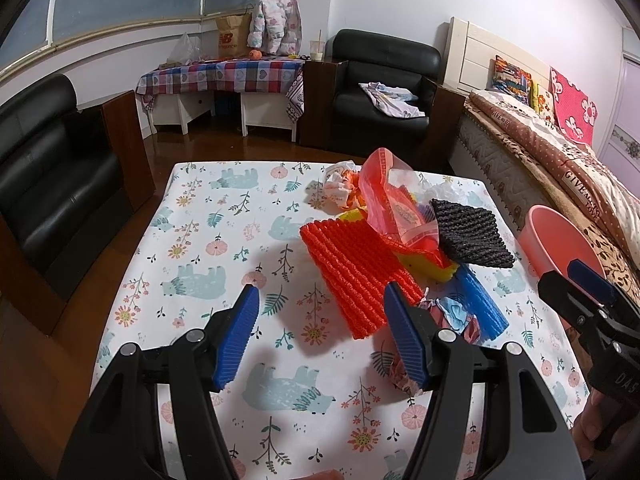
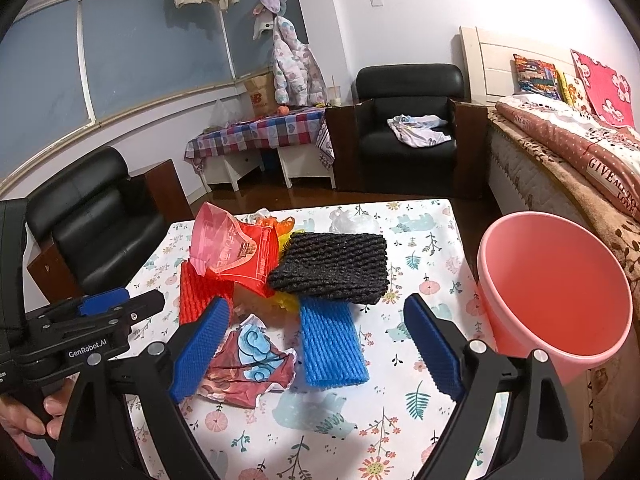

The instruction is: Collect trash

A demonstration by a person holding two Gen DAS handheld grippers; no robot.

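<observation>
Two hand-held grippers in play, both spread wide w/ nothing between the blue pads. Left hand-held gripper [image 1: 320, 300] sits lower centre of the left wrist view, over the counter [image 1: 208, 248]; its right pad overlaps the near edge of the orange foam net [image 1: 356, 276], contact can't be told. Right hand-held gripper [image 2: 316, 320] fills the lower centre of the right wrist view, jaws released, framing the blue foam net [image 2: 330, 348] and the crumpled wrapper [image 2: 248, 364] from above, not touching either as far as seen.

Trash pile sits mid-frame on the counter: black foam net [image 2: 332, 268] lies on top of the blue one's far end, red plastic bag [image 2: 236, 252] to its left, yellow bits under it. Pink bucket [image 2: 556, 292] stands at the right edge of the frame, beside the counter, nothing visible inside. Fingers [image 2: 24, 424] of a hand show lower left.
</observation>
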